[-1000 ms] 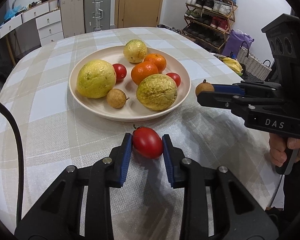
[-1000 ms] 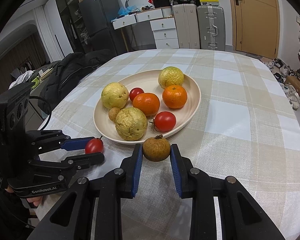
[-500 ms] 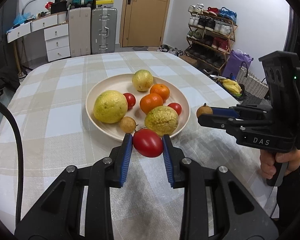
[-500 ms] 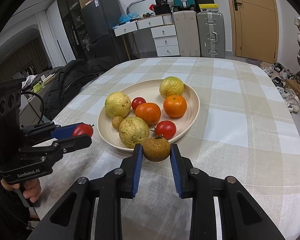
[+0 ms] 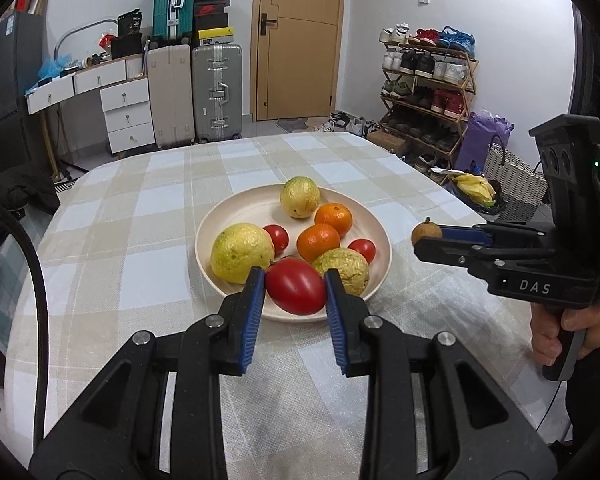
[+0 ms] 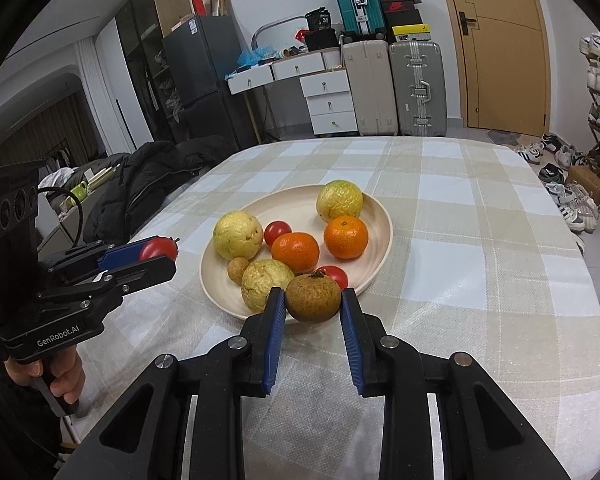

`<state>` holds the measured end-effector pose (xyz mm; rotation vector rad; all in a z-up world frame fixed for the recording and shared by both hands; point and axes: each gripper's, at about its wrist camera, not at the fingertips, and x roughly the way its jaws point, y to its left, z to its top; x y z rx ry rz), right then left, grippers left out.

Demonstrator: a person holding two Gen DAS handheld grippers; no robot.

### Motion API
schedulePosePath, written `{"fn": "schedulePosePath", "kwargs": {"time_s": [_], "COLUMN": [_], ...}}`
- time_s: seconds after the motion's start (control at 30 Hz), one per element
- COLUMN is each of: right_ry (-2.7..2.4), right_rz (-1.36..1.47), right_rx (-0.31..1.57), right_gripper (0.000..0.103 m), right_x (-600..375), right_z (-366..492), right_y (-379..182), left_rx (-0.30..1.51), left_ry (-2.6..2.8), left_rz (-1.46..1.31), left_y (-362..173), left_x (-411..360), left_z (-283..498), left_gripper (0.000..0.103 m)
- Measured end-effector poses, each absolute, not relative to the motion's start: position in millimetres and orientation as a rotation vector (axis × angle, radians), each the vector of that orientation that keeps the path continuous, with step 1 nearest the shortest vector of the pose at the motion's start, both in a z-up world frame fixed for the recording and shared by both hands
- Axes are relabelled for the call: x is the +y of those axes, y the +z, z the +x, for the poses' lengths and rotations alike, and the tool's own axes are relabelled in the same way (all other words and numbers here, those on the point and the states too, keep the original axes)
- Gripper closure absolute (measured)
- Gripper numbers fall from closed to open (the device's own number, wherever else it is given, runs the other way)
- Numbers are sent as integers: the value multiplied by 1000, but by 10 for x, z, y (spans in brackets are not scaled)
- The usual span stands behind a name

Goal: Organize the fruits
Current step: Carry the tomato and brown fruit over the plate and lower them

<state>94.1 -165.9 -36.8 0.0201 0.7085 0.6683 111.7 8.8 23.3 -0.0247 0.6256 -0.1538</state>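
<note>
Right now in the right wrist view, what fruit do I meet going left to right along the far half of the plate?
Big yellow fruit → small tomato → orange, which sits just in front of another yellow fruit, all on the plate.

2 wrist fisheyes, near, facing across the table, sharing the plate.
</note>
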Motion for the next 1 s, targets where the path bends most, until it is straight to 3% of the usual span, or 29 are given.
{"fn": "schedulePosePath", "kwargs": {"time_s": [0.53, 1.0], "right_ry": [631, 606], "right_rz": [75, 136], "right_rx": [639, 698], "right_gripper": [74, 74], "right_x": [-1734, -1646], "right_z": [1094, 1470], "right_y": [-135, -304], "left_rx": [576, 611], "left_ry": [-141, -137], "left_rz": [-69, -66], "left_y": [338, 175], "left_x": [115, 18], "left_z": [1362, 1745], "left_gripper": [76, 76]}}
